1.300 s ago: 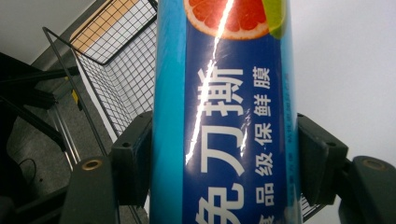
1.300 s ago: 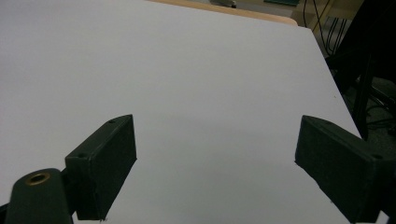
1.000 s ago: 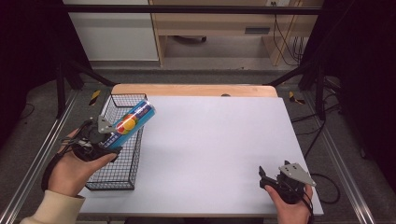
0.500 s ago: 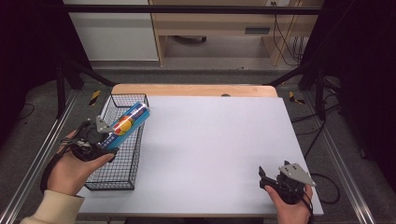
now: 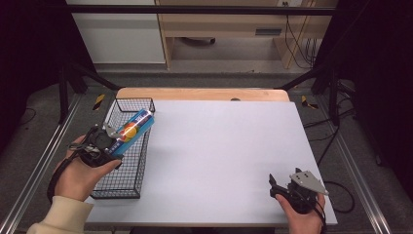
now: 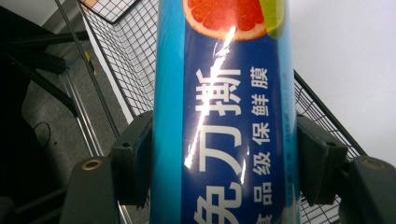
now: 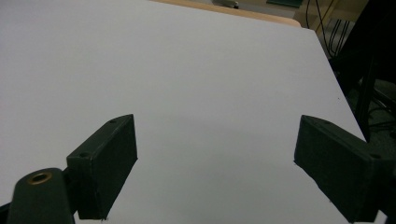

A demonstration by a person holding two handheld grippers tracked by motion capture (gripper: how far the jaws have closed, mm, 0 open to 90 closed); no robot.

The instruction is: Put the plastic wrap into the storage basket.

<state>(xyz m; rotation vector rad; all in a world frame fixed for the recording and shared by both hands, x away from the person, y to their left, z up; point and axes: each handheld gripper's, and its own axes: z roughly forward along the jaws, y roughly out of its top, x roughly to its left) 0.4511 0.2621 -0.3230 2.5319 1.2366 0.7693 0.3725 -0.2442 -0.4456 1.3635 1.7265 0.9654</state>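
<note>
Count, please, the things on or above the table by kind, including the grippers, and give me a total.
Blue cling-film box, clamped in the left gripper above the basket: 1
Black wire basket, at the table's left edge: 1
Hand-held grippers: 2, the left gripper and the right gripper, whose jaws are open over bare table
Total: 4

My left hand (image 5: 80, 170) holds the left gripper (image 5: 114, 141) raised and angled forward, its jaws clamped tight on a load. My right hand (image 5: 299, 212) rests low at the near right corner, the right gripper (image 5: 275, 184) with jaws spread wide, nothing between them
</note>
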